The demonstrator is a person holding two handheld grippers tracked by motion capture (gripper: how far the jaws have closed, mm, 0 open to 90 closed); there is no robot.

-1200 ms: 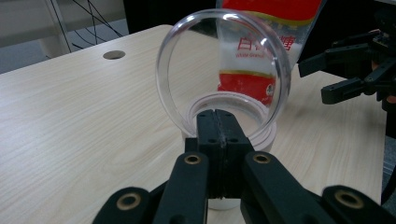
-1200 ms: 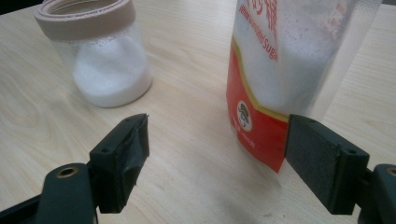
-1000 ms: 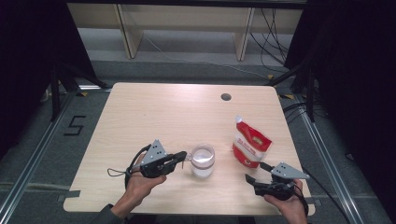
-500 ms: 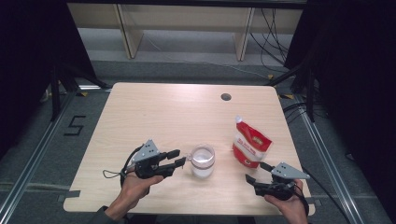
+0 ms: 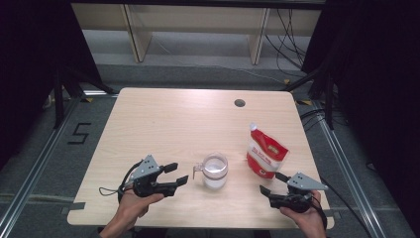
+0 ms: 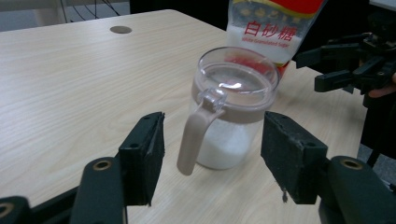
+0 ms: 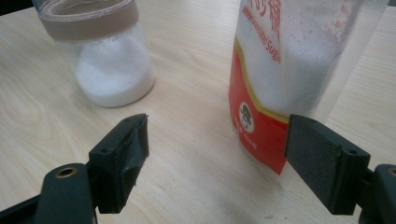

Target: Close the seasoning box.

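Observation:
A clear jar (image 5: 215, 171) with a tan band, a tan handle (image 6: 196, 135) and a clear lid holds white sugar; it stands near the table's front edge. My left gripper (image 5: 177, 173) sits just left of it, open. Its jaws have just been opening, and the handle stands ahead of them, untouched (image 6: 215, 140). A red and white sugar bag (image 5: 266, 153) stands upright to the jar's right. My right gripper (image 5: 271, 182) rests open in front of the bag, with nothing between its jaws (image 7: 217, 149). The jar (image 7: 109, 60) and the bag (image 7: 285, 70) stand beyond them.
The wooden table (image 5: 188, 124) has a round cable hole (image 5: 239, 103) at the back right. In the left gripper view, the right gripper (image 6: 345, 65) shows off to the right, past the jar. Dark floor and a metal rack lie beyond the table.
My left gripper has drawn back to the left, away from the jar's handle, and its jaws have gone from shut to open. The right gripper, jar and bag have stayed put.

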